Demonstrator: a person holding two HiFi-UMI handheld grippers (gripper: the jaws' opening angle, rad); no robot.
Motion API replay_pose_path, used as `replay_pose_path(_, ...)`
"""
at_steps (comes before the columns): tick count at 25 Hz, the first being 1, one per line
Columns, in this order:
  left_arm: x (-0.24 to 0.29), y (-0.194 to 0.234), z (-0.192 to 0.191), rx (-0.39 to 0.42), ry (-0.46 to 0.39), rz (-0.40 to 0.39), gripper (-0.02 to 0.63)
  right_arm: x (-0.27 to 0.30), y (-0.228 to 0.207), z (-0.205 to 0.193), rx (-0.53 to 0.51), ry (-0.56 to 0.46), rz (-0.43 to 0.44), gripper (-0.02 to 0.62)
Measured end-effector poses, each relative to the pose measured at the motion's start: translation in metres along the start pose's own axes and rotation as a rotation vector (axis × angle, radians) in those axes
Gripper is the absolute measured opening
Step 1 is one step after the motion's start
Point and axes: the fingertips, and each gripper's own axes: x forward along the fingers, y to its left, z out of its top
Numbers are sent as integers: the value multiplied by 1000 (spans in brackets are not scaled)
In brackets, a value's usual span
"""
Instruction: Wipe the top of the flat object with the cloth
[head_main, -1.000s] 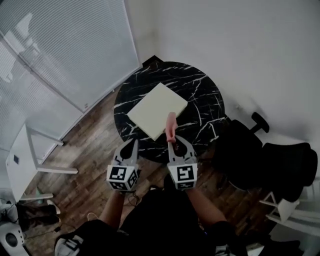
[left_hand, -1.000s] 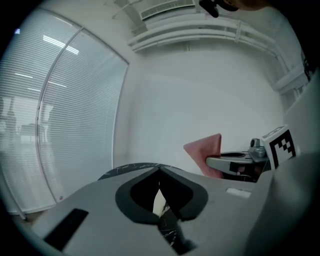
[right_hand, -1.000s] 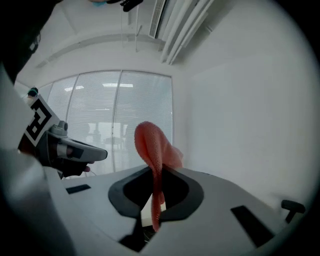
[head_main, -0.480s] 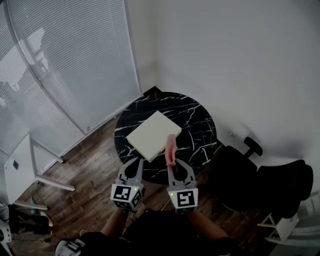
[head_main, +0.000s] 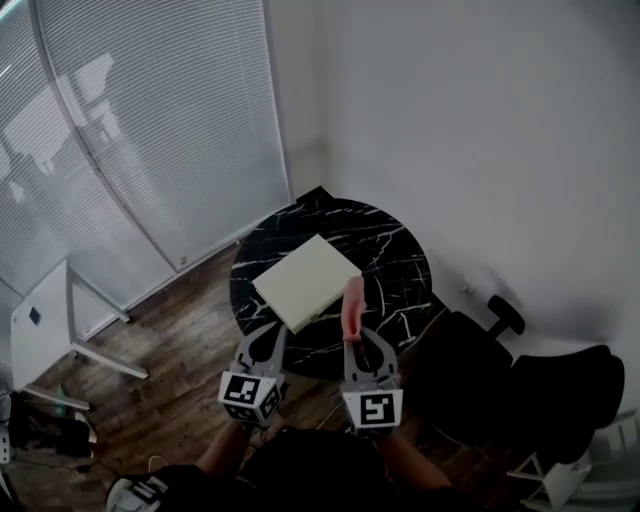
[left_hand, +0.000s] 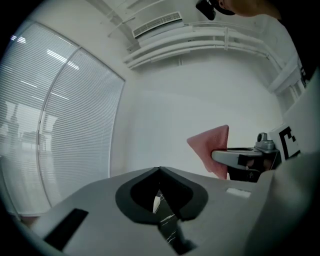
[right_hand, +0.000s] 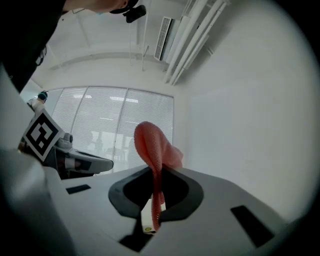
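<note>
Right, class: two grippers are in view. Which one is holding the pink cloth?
The right gripper. It is shut on the pink cloth, which sticks up from it above the table. The left gripper is shut with nothing in it.

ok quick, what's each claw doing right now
Left claw: closed, nothing in it.
Right claw: closed on the pink cloth.
</note>
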Motion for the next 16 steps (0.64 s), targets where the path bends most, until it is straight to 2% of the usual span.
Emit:
replay_pose_path(9, -15, 21, 4, -4, -4, 65, -2, -4, 1, 1, -2, 14, -1, 13)
replay_pose_path(16, -26, 18, -1, -15, 10, 60, -2, -12, 6, -2, 9, 22, 2, 13)
